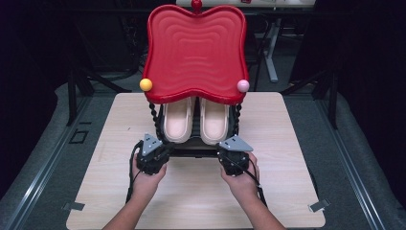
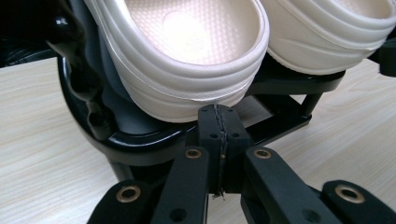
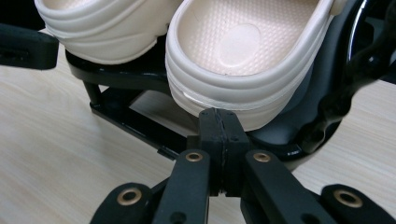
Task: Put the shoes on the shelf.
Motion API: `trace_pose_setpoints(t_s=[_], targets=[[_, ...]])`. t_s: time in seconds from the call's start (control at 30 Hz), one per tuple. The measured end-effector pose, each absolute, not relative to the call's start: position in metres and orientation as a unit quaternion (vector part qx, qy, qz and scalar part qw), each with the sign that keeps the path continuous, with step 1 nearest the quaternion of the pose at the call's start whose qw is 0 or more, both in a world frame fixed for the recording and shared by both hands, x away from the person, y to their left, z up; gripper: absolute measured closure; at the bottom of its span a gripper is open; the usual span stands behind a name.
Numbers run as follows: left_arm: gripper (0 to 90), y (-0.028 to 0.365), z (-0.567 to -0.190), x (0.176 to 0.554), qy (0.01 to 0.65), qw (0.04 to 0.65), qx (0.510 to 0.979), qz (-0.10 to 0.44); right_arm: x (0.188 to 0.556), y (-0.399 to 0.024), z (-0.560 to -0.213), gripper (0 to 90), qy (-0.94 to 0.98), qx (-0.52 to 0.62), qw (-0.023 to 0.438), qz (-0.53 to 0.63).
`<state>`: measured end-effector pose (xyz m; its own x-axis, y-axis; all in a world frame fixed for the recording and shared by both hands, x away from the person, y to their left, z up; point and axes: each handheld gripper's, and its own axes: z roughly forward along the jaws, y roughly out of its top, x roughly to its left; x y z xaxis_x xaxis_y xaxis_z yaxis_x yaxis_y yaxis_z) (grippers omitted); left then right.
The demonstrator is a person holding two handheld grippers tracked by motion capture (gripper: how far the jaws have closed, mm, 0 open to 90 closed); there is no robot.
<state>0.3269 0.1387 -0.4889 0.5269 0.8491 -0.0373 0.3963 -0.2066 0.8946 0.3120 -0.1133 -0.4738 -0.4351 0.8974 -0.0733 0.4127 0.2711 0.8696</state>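
A pair of cream slippers stands side by side on the lower shelf of a black rack [image 1: 191,149], under its red wavy top [image 1: 196,52]. The left slipper [image 1: 178,120] has its heel just beyond my left gripper [image 1: 164,147], which is shut with nothing in it. The right slipper [image 1: 214,120] has its heel just beyond my right gripper [image 1: 226,148], also shut and empty. In the left gripper view the closed tips of my left gripper [image 2: 218,116] sit right below the slipper heel [image 2: 187,56]. In the right gripper view my right gripper [image 3: 219,121] meets the other heel [image 3: 243,60] likewise.
The rack stands at the middle of a light wooden table [image 1: 287,158]. A yellow ball [image 1: 146,85] and a pink ball [image 1: 243,86] cap the red top's front corners. Black twisted posts [image 1: 153,115] flank the slippers. Dark floor and stands surround the table.
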Motion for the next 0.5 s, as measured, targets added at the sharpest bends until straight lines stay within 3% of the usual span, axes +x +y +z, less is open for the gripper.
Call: trace_pose_setpoints(t_s=[0.5], targets=[[89.8,0.12,-0.496,0.34,0.423,0.461,0.745,0.233,0.328,-0.1,-0.48,89.8,0.742,0.451,0.289,0.404]])
